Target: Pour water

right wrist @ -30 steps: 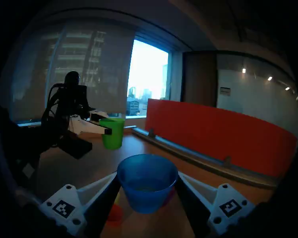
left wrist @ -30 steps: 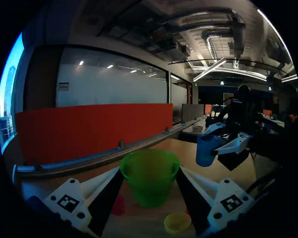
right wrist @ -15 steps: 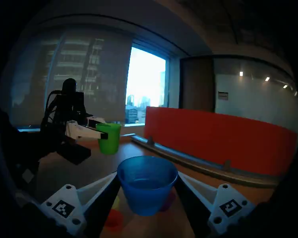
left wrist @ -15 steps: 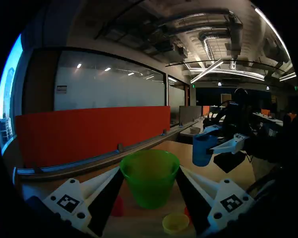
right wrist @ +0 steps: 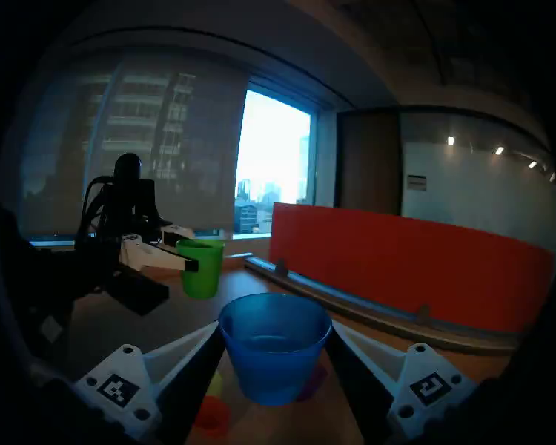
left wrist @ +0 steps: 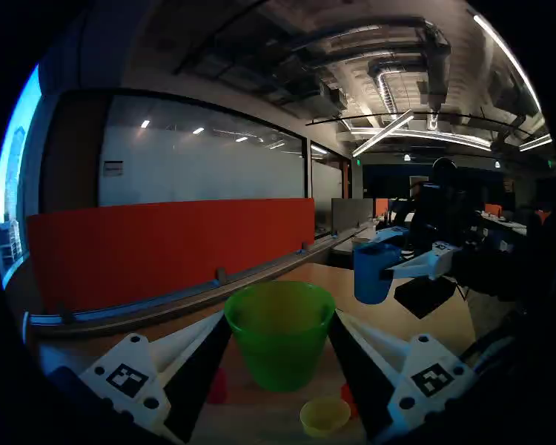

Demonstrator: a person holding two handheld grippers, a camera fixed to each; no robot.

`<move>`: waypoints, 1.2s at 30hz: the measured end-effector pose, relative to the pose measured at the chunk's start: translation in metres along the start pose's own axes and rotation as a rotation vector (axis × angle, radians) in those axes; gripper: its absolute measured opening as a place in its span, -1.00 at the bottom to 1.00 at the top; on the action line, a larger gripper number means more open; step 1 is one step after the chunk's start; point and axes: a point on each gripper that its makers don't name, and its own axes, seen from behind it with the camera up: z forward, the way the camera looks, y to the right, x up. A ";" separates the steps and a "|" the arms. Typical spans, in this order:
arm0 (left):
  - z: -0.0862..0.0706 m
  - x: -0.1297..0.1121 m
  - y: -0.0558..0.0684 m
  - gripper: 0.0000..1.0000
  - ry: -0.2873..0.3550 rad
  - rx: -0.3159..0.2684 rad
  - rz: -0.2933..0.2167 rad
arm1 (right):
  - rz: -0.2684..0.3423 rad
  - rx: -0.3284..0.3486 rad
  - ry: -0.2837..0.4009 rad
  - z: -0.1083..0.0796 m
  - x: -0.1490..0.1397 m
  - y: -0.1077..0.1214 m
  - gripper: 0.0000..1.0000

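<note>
A translucent green cup [left wrist: 280,337] is gripped upright between the fingers of the left gripper [left wrist: 278,319]. A blue cup [right wrist: 275,348], with what seems to be a little water low inside, is gripped upright by the right gripper [right wrist: 276,334]. Both cups are held over the wooden counter [left wrist: 426,319], apart from each other. Below them a small yellow cup [left wrist: 325,415] and a red cup [right wrist: 211,415] are seen. A red partition [left wrist: 174,237] is seen behind the counter.
</note>
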 end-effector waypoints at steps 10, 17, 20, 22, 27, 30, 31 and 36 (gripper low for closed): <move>-0.004 -0.018 0.010 0.75 -0.017 -0.005 0.006 | -0.022 0.012 -0.002 0.003 0.020 0.000 0.82; -0.006 -0.034 0.011 0.75 -0.032 -0.006 -0.018 | -0.067 0.023 0.000 0.007 0.036 0.000 0.82; -0.007 -0.037 0.013 0.75 -0.030 -0.010 -0.021 | -0.088 0.026 0.000 0.009 0.043 0.000 0.82; -0.007 -0.038 0.015 0.75 -0.029 -0.016 -0.024 | -0.104 0.029 0.001 0.011 0.047 0.000 0.82; -0.008 -0.042 0.022 0.75 -0.035 -0.036 -0.028 | -0.145 0.036 0.003 0.017 0.055 -0.001 0.82; -0.008 -0.044 0.026 0.75 -0.043 -0.049 -0.030 | -0.173 0.046 0.000 0.020 0.058 -0.002 0.82; -0.009 -0.045 0.028 0.75 -0.045 -0.057 -0.032 | -0.181 0.049 -0.001 0.022 0.058 -0.002 0.82; -0.009 -0.047 0.039 0.75 -0.048 -0.094 -0.035 | -0.224 0.064 -0.002 0.028 0.061 -0.004 0.82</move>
